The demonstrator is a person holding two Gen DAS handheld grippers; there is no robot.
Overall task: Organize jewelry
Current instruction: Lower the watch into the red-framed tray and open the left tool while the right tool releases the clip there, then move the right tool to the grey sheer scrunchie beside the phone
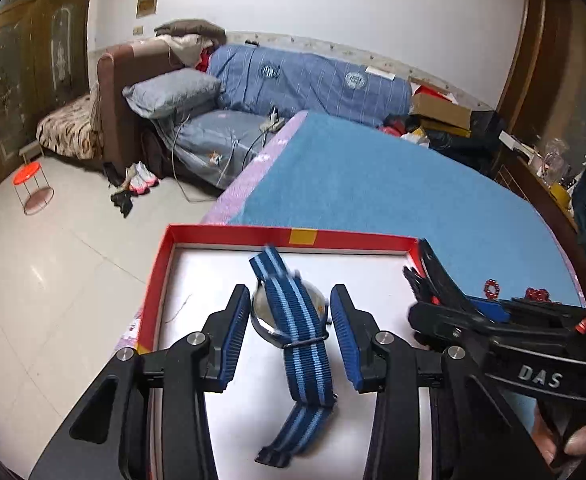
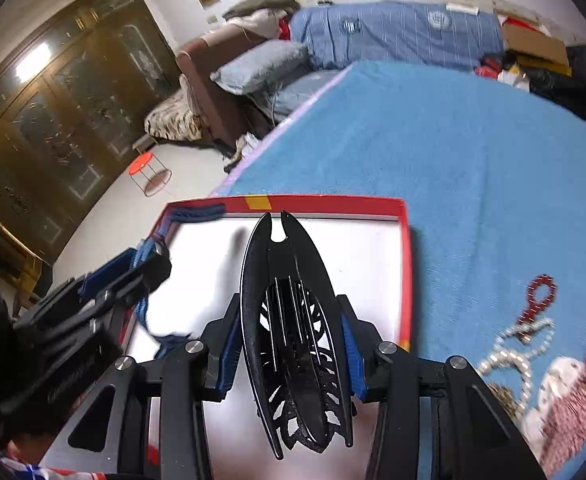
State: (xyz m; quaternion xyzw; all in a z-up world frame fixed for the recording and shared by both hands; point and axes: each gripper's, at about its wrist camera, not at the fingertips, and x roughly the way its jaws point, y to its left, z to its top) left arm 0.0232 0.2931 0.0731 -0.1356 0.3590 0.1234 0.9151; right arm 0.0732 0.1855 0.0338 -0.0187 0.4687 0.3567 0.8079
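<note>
A watch (image 1: 289,316) with a silver case and a blue striped strap sits between the pads of my left gripper (image 1: 291,320), which is shut on its case. It hangs over the white floor of a red-rimmed box (image 1: 229,234). In the right wrist view a black openwork hair clip (image 2: 293,340) stands lengthwise between the blue pads of my right gripper (image 2: 291,320), which is shut on it over the same box (image 2: 333,201). Each gripper shows in the other's view: the right gripper (image 1: 425,280) at the box's right wall, the left gripper (image 2: 149,256) at its left wall.
The box lies near the corner of a table under a blue cloth (image 2: 473,160). To its right on the cloth lie a red bead bracelet (image 2: 541,292), a pearl necklace (image 2: 521,348) and a red-and-white piece (image 2: 581,392). A sofa with bedding (image 1: 301,76) stands beyond.
</note>
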